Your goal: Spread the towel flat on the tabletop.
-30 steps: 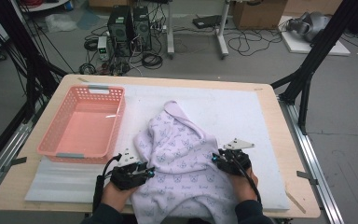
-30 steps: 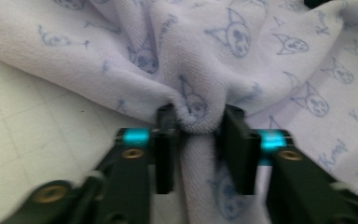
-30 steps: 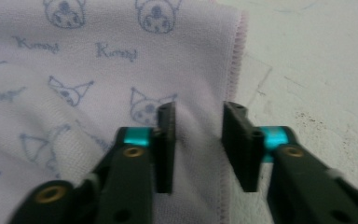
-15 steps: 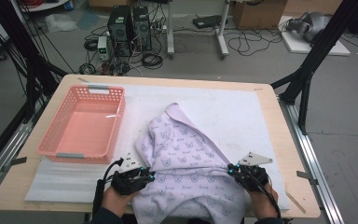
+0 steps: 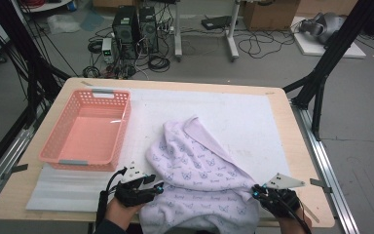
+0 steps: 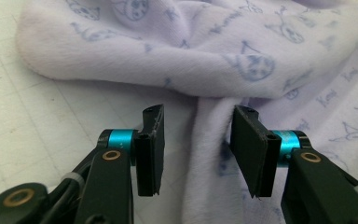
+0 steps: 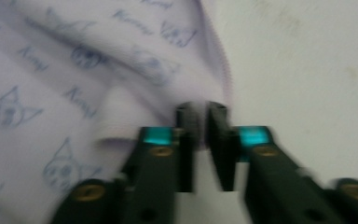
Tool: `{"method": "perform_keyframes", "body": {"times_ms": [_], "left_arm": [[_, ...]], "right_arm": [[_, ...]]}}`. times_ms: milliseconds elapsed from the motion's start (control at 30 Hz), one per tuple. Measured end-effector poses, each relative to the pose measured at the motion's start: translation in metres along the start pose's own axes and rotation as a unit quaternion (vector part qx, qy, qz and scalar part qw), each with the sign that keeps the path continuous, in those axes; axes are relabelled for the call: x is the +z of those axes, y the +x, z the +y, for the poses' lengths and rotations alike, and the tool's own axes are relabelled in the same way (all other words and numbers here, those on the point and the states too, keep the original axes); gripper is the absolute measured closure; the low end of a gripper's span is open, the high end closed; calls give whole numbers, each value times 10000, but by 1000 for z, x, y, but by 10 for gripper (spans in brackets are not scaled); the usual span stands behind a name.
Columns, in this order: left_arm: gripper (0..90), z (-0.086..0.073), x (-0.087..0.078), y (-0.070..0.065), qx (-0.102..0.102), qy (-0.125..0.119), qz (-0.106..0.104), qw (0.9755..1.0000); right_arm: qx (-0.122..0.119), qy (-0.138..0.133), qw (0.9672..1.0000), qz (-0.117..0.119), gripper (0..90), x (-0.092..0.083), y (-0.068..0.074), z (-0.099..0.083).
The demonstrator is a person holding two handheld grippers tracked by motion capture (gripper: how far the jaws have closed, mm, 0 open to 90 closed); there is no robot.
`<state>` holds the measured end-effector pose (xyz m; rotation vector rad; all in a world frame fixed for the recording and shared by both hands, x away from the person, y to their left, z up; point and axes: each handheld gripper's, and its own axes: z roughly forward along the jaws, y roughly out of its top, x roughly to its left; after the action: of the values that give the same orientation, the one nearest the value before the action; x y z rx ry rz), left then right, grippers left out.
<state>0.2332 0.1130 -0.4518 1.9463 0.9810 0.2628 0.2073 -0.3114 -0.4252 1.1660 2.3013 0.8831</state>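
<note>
A lilac fleece garment (image 5: 199, 170) printed with cat faces lies rumpled on the white mat, hanging over the table's near edge. My left gripper (image 5: 158, 187) sits at its near left edge. In the left gripper view the jaws (image 6: 198, 112) have just been opening and stand apart. A fold of the garment (image 6: 191, 51) runs up between them, close to the right pad. My right gripper (image 5: 254, 194) is at the garment's near right corner. Its jaws (image 7: 203, 109) have also just been opening. A narrow gap shows between them, with the garment's hem (image 7: 74, 70) at their tips; this view is blurred.
A pink plastic basket (image 5: 121, 131) stands on the left of the table, nothing visible in it. The white mat (image 5: 243, 117) covers most of the wooden tabletop (image 5: 302, 161). Beyond the far edge are computers and cables on the floor.
My right gripper moved right and toward the near edge, pulling the garment's corner outward so it lies wider. The left gripper stayed put.
</note>
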Motion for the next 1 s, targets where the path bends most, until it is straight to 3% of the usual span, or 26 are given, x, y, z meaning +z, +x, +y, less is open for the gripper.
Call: {"method": "perform_keyframes", "body": {"times_ms": [67, 233, 367, 467, 567, 633, 700, 800, 1000], "left_arm": [[554, 0, 3, -1, 40, 37, -34, 10000], [573, 1, 9, -4, 168, 4, -53, 9998], [608, 3, 11, -5, 266, 61, 74, 9996], [767, 3, 10, -6, 306, 114, -71, 9994], [824, 3, 10, -11, 390, 143, -25, 9991], [832, 2, 8, -10, 377, 173, -53, 9991], [836, 1, 6, -10, 341, 179, -75, 9992], [837, -2, 2, -13, 352, 211, -131, 9991], [838, -7, -5, -17, 352, 257, -227, 9988]], "right_arm": [[137, -224, 9997, 13, 617, 7, -4, 11], [-131, -430, 9989, 124, 572, 45, 2, 55], [-388, -361, 9978, 386, 551, 88, 14, 92], [-562, -107, 9979, 294, 583, 114, 23, 109], [-635, -9, 9977, 233, 649, 130, 29, 116], [-628, -39, 9979, 158, 813, 132, 27, 117], [-506, -16, 9985, 216, 875, 130, 20, 117], [-524, 8, 9986, -82, 884, 121, 10, 113], [26, 24, 9982, -605, 900, 93, -33, 87]]}}
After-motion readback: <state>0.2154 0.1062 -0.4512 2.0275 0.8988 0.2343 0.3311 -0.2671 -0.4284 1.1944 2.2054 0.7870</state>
